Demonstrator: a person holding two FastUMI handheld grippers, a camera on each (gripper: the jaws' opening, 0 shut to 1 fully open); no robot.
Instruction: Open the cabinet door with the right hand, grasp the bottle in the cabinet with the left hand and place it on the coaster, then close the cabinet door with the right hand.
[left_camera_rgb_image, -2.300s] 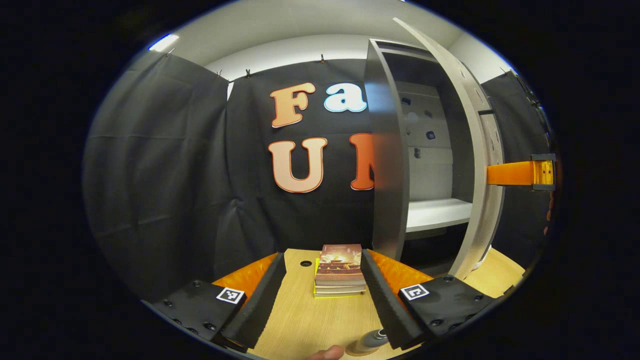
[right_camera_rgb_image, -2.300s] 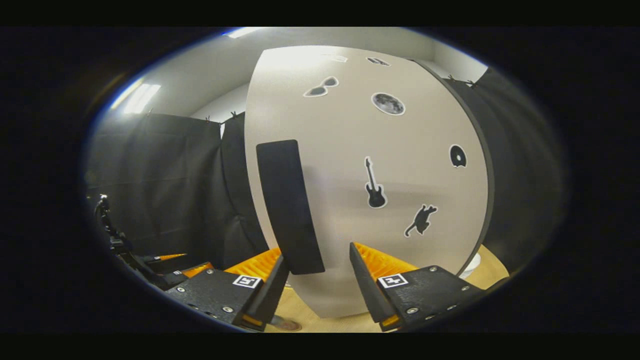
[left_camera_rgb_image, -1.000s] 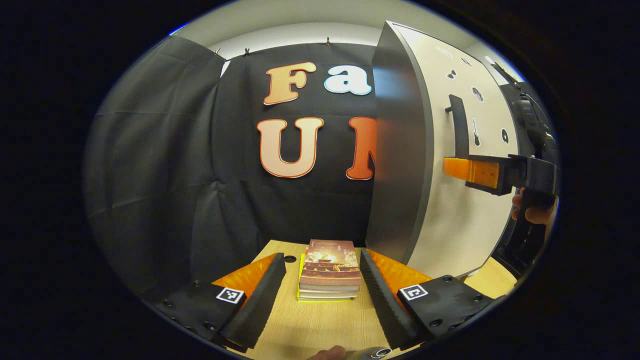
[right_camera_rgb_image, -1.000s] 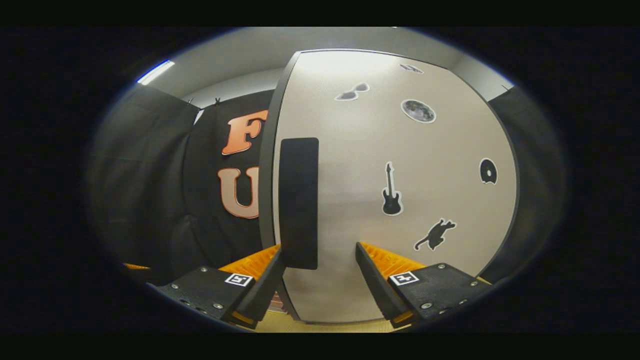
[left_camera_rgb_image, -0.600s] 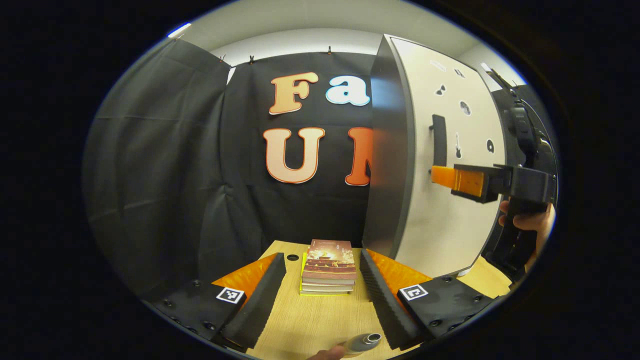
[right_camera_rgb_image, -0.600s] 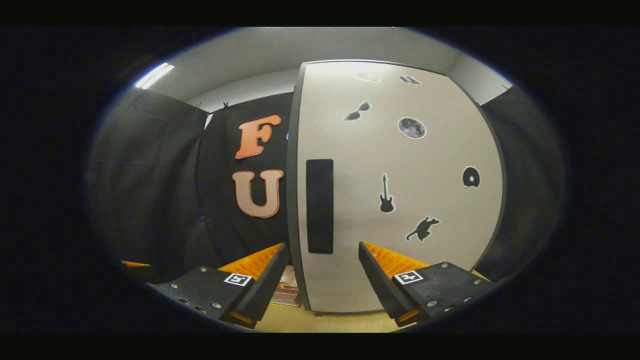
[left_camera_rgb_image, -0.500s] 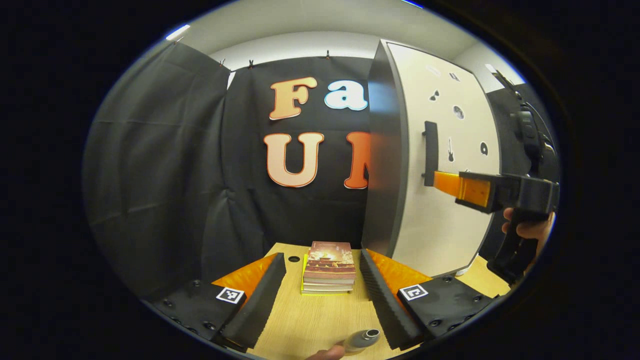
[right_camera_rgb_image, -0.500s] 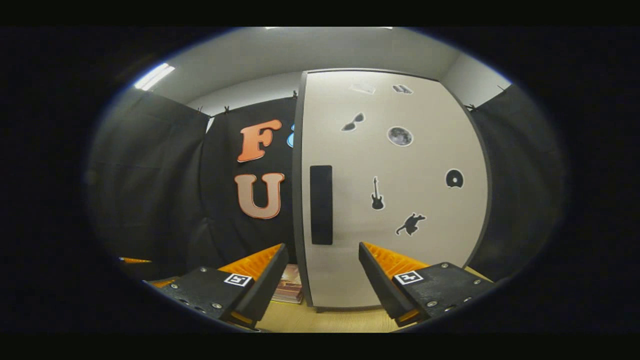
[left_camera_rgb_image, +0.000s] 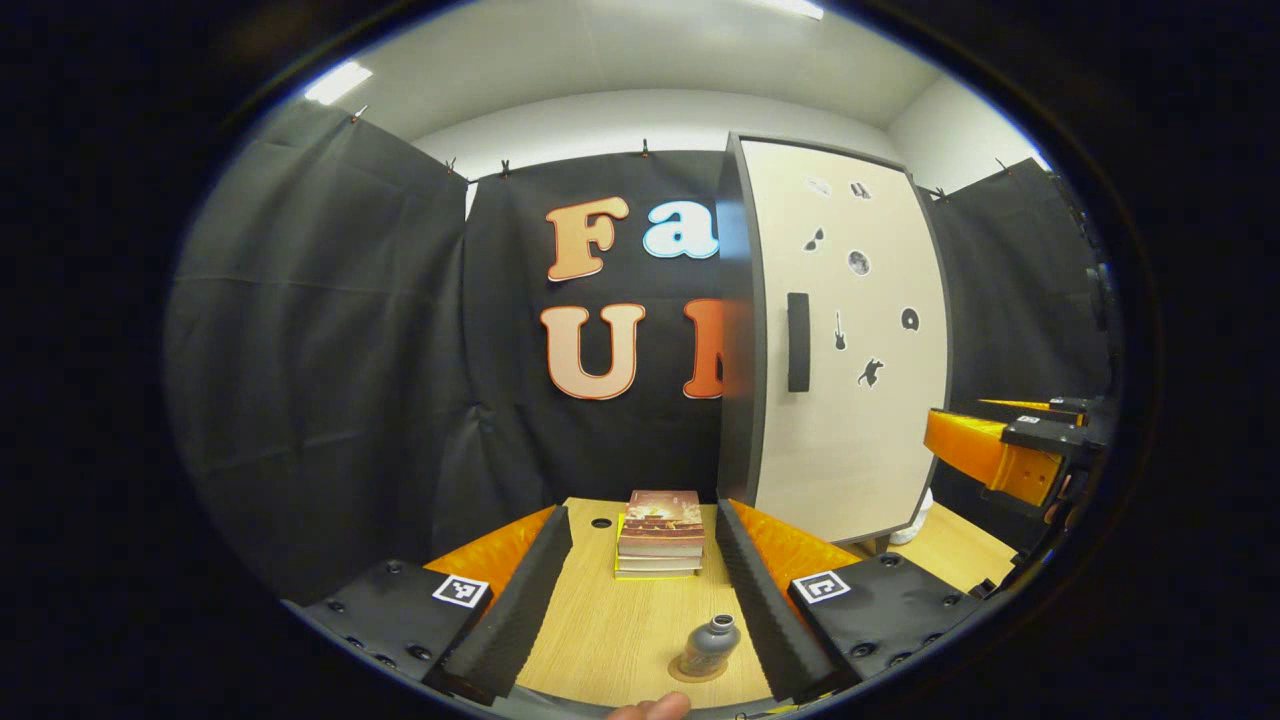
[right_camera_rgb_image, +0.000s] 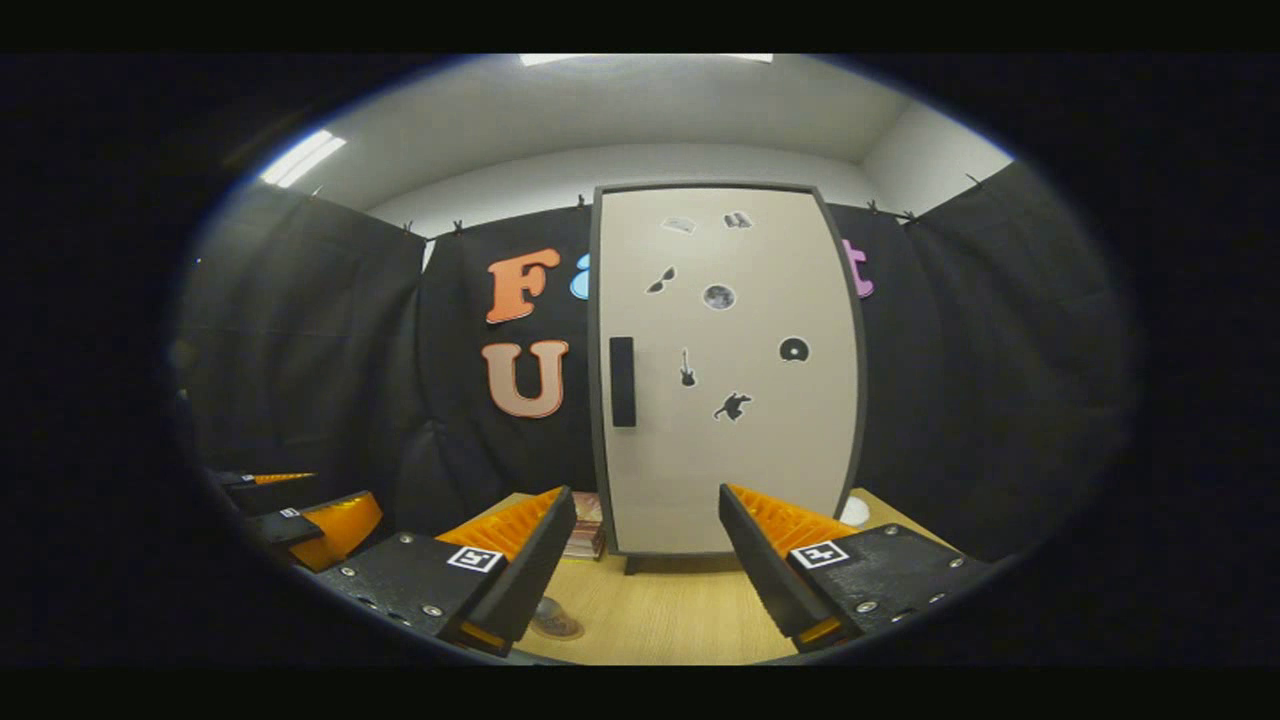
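A small grey bottle (left_camera_rgb_image: 708, 643) stands upright on a round coaster (left_camera_rgb_image: 690, 672) on the wooden table, just in front of my left gripper (left_camera_rgb_image: 641, 520). That gripper is open, its fingers apart on either side of the bottle and not touching it. The pale cabinet door (right_camera_rgb_image: 730, 370) with its dark handle (right_camera_rgb_image: 622, 381) sits flush in its frame. My right gripper (right_camera_rgb_image: 646, 495) is open and well back from the door. The coaster (right_camera_rgb_image: 556, 627) also peeks out beside its left finger. The right gripper (left_camera_rgb_image: 985, 432) shows at the right edge of the left gripper view.
A stack of books (left_camera_rgb_image: 660, 537) lies at the back of the table (left_camera_rgb_image: 610, 630), left of the cabinet (left_camera_rgb_image: 845, 340). Something small and white (right_camera_rgb_image: 855, 510) lies by the cabinet's right foot. The left gripper (right_camera_rgb_image: 300, 520) shows low on the left in the right gripper view.
The cabinet door has swung from open to fully closed. My right gripper has pulled back from it. My left gripper has drawn back, so the bottle on the coaster shows in full.
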